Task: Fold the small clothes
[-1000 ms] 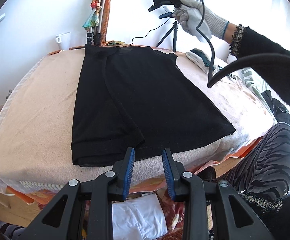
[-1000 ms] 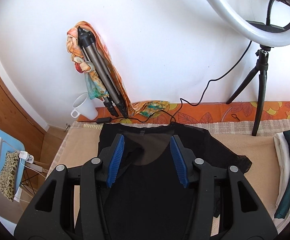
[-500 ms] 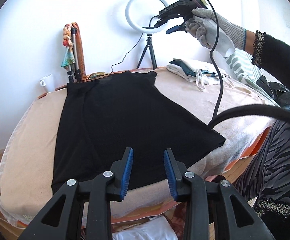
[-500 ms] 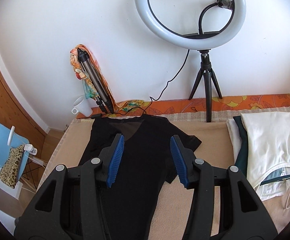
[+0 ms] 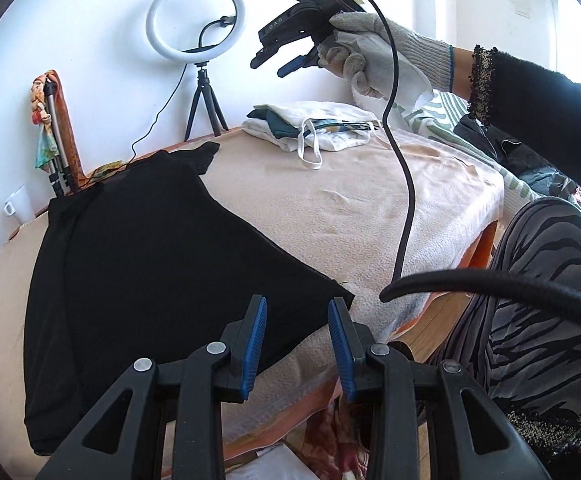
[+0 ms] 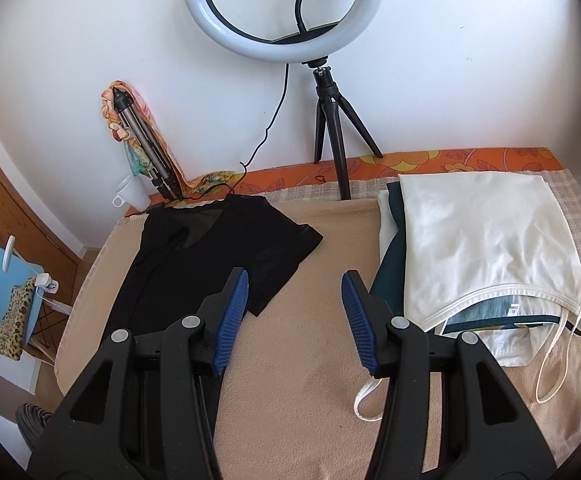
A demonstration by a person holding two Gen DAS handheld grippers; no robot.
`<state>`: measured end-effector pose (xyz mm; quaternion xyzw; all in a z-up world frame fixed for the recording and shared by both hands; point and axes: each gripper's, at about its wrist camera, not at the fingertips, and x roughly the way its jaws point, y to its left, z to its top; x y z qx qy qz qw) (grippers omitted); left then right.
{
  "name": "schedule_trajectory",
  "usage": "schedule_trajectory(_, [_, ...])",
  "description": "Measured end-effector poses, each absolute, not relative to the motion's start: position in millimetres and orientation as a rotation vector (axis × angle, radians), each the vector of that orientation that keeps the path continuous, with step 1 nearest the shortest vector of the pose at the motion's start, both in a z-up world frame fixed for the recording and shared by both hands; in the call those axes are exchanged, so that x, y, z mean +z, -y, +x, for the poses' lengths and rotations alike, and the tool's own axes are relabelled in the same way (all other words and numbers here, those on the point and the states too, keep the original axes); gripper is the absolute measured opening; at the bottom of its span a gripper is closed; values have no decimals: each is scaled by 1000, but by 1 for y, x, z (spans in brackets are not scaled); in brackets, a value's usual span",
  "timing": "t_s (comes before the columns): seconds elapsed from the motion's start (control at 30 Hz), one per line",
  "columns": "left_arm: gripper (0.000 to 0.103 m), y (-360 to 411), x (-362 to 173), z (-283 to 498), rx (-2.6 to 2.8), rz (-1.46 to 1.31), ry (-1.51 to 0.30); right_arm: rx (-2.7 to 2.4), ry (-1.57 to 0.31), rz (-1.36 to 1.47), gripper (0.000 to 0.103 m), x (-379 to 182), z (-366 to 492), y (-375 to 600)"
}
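A black top [image 5: 142, 264] lies flat on the beige towel-covered table [image 5: 350, 208], partly folded lengthwise, its neck toward the wall. It also shows in the right wrist view [image 6: 210, 248]. My left gripper [image 5: 296, 312] is open and empty, hovering over the top's near right hem corner. My right gripper [image 6: 294, 288] is open and empty, held high above the table; in the left wrist view it [image 5: 274, 64] sits in a gloved hand up by the wall.
A pile of folded white and teal clothes [image 6: 470, 248] lies at the table's far right. A ring light on a tripod [image 6: 282, 4], a folded tripod with a scarf [image 6: 142, 148] and a white mug [image 6: 132, 196] stand along the wall. A cable [image 5: 406, 184] hangs across the left wrist view.
Both grippers have swung to the right. The right gripper moved off the black top's neck and now looks between it and the pile. The left gripper shifted toward the top's right hem corner.
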<state>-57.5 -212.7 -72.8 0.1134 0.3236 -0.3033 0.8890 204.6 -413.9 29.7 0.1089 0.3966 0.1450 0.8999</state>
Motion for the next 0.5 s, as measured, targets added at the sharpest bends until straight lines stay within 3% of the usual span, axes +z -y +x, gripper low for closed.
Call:
schedule_trajectory(0.2, [39, 249, -83, -52, -676, 290, -693, 323, -842, 249, 53, 17, 213, 421])
schedule_trajectory(0.3, [39, 259, -91, -48, -664, 333, -714, 343, -851, 244, 59, 11, 219, 417])
schedule_trajectory(0.5, [35, 256, -103, -35, -631, 324, -773, 395, -890, 241, 59, -8, 234, 402])
